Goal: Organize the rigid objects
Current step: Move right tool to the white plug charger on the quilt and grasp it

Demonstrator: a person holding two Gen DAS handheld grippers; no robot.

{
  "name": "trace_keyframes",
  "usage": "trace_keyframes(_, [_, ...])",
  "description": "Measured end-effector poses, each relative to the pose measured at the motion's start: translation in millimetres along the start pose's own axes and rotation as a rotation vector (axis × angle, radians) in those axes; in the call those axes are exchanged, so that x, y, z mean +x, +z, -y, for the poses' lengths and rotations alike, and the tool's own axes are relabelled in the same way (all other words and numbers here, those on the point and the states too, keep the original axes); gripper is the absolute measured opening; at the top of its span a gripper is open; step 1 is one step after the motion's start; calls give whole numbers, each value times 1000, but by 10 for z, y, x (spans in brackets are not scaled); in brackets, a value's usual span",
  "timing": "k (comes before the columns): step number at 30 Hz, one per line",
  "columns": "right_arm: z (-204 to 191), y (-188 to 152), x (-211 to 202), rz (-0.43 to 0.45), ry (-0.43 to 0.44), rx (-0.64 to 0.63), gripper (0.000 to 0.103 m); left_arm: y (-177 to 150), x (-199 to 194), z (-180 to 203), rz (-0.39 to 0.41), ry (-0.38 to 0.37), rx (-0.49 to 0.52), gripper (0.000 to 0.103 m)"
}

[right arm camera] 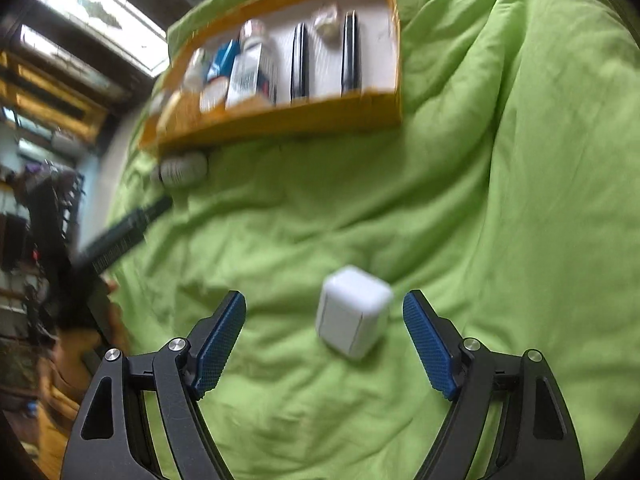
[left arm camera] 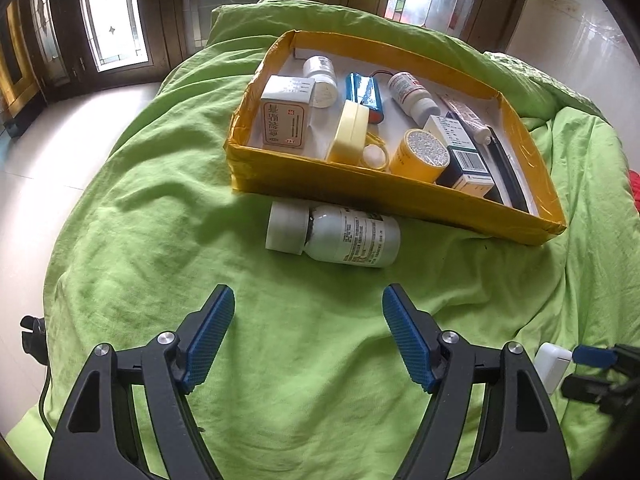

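Step in hand: two stragglers are left out on the crumpled green bedcover point(left arm camera: 168, 216), and each gripper is lining up on one of them.
Left gripper point(left arm camera: 308, 336): blue-padded fingers spread wide, nothing between them, aimed down at the white plastic medicine bottle point(left arm camera: 332, 236) lying on its side just outside the near wall of the yellow cardboard tray point(left arm camera: 360, 196).
Right gripper point(right arm camera: 324, 340): fingers apart and not touching anything; the small white rounded plastic cube point(right arm camera: 354, 310), a charger by the look of it, sits on the cover between them, nearer the right-hand pad.
Tray contents: already holding a white carton point(left arm camera: 286, 114), small bottles, a blue cell pack, a yellow round tin and a dark slim bar.
Next move, as I judge it: each gripper needs to drop lower, centre on its item, then squeeze; the bottle may roll on the soft cover.
Writing: red Chinese characters on the carton, upside down from here; dense small print on the bottle label, too fine to read; a barcode on a dark box.
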State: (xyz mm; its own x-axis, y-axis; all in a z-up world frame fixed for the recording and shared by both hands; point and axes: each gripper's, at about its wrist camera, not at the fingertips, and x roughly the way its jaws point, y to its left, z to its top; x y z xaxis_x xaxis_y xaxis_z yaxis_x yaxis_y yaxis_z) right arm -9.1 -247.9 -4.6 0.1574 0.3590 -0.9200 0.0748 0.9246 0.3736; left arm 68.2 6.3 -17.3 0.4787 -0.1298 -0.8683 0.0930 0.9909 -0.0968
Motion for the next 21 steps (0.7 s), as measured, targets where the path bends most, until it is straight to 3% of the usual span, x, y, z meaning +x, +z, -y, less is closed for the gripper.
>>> trace_keyframes(4, [-45,-17,92,5,-62,-24,77,-22,-22,-31,2,-1,-7,77])
trace_keyframes(14, [-125,-88,123,15,-73,-49,77,-30,-45,-43,11,7,-5,77])
trace_keyframes(16, [-150,-97,144,6,-57,-52,74,-32,-50,-43,13,7,-5,77])
trace_keyframes(18, [-148,-125,157,-8,-44,-51,65,-33,-56,-43,15,7,-3,77])
trace_keyframes(21, [-139,-153,225,-23,-76,-53,60,-34,-63,-35,18,7,-1,77])
